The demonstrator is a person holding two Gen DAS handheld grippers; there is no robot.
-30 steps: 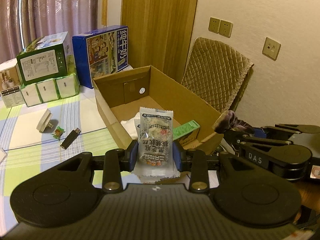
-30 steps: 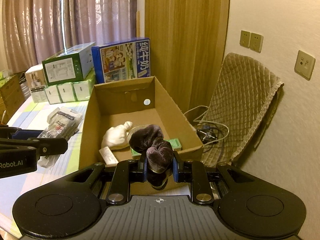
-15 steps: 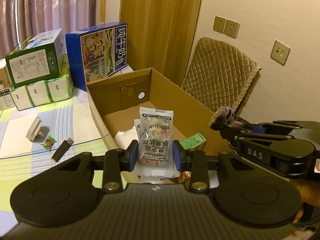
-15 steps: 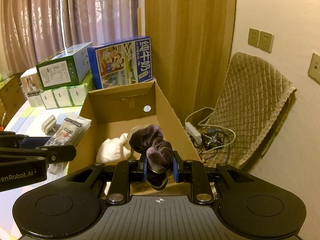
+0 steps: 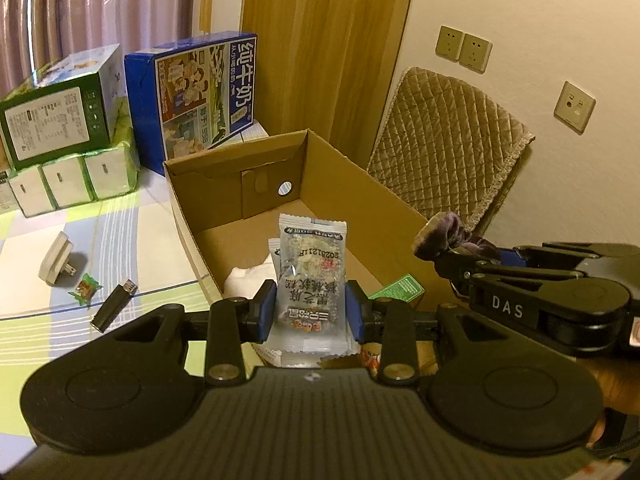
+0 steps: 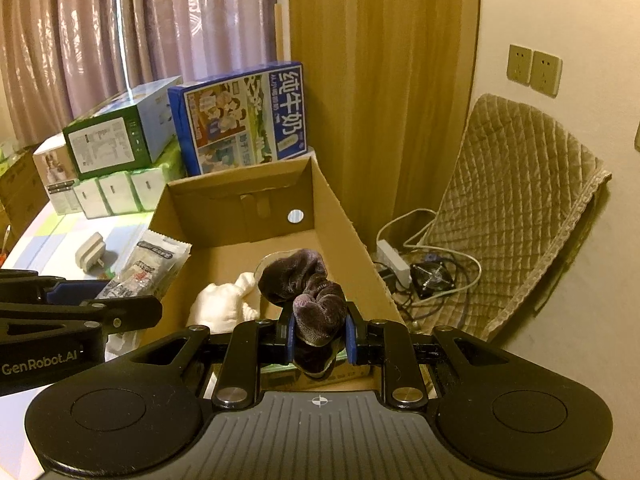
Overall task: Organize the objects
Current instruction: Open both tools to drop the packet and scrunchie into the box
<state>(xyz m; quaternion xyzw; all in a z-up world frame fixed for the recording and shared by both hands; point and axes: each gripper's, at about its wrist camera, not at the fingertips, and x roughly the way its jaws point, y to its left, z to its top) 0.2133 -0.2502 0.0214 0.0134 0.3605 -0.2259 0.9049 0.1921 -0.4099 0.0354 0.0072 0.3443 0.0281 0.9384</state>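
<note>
Above an open cardboard box at the edge of the worktop, I hold a hand-held gripper in each hand. My left hand-held gripper is pinching a clear snack packet upright between its blue pads, with printed text facing the camera. The packet hangs over the near end of the box. My right hand-held gripper is clamped on a dark purple velvet scrunchie, which bulges up between its fingers, also over the near end of the box. From the left camera, that right hand-held gripper reaches in from the right side with the scrunchie at its tip.

Inside the box lie a white crumpled cloth bundle on the floor and a green card near the right wall. The far wall of the box has a small round hole.

On the striped worktop left of the box sit a white plug adapter, a small green wrapped sweet and a black USB stick, each apart from the others. Farther back stand a blue milk carton box, a green and white box stacked on packs of tissues, all before a pink curtain.

Right of the box, a quilted tan cushion leans against the wall, with a white power strip and tangled cables on the floor beside it.
</note>
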